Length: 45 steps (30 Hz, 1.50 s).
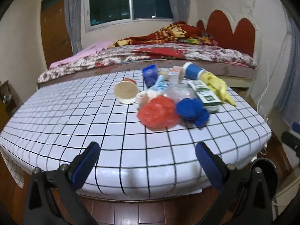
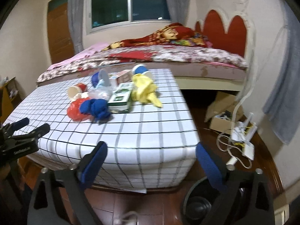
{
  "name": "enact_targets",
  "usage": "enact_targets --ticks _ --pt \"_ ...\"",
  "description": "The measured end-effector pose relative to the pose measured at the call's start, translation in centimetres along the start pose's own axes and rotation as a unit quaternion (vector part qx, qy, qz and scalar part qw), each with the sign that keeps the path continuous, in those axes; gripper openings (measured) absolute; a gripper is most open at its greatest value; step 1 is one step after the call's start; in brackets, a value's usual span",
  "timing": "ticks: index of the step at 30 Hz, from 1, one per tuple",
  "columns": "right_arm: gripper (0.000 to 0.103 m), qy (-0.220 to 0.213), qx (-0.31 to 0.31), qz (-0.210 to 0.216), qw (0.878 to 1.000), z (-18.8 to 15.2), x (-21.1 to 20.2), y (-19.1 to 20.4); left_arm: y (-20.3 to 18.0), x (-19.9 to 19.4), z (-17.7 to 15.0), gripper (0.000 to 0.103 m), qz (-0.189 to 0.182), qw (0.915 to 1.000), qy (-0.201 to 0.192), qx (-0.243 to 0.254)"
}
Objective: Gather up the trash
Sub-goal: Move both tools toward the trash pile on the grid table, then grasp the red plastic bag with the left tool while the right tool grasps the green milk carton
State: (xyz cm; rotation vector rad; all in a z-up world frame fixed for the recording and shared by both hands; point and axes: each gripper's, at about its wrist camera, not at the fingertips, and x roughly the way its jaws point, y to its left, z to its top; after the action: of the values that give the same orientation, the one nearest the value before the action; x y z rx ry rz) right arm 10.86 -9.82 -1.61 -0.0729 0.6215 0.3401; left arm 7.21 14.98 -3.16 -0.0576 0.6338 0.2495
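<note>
A table covered in a white cloth with a black grid [image 1: 93,116] stands in front of a bed [image 1: 168,56], and the trash lies in a loose heap toward its far right part. Nearest in the heap are a crumpled red plastic bag [image 1: 157,113] and, just to its right, a wad of blue material [image 1: 193,110]. Behind them lie a tipped paper cup [image 1: 126,91], a green-and-white carton [image 1: 204,93], a yellow glove or rag [image 1: 219,86], a blue cup [image 1: 149,73] and a blue-and-white container on its side [image 1: 193,70]. The left gripper [image 1: 147,154] hangs over the table's near edge with its blue-padded fingers spread wide and nothing between them. The right gripper [image 2: 151,154] sits at the near right corner, fingers likewise apart and empty, well short of the heap.
</note>
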Motion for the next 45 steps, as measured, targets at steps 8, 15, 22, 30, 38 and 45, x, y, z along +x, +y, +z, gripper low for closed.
enact_targets --ticks 8,15,22,30,38,45 --pt "0.082 0.009 -0.016 0.027 0.999 2.1 5.6 2.9 1.2 3.2 0.8 0.091 -0.024 0.9994 0.016 -0.017" --pt "0.071 0.030 -0.004 0.037 0.999 4.7 9.9 2.8 1.3 7.3 2.0 0.077 -0.039 0.9984 0.038 -0.015" --pt "0.071 0.049 -0.011 0.040 0.998 5.2 12.8 2.9 0.6 9.9 3.2 0.076 -0.071 0.9957 0.057 -0.015" --pt "0.071 0.053 -0.020 0.061 0.996 6.6 14.8 4.0 -0.5 12.0 5.1 0.076 -0.091 0.9938 0.062 -0.015" --pt "0.071 0.074 -0.013 0.077 0.994 8.2 18.0 5.1 0.2 12.9 5.4 0.030 -0.122 0.9899 0.067 -0.026" --pt "0.066 0.100 -0.012 0.080 0.992 8.3 19.7 5.7 2.2 10.6 4.6 0.029 -0.089 0.9946 0.048 -0.022"
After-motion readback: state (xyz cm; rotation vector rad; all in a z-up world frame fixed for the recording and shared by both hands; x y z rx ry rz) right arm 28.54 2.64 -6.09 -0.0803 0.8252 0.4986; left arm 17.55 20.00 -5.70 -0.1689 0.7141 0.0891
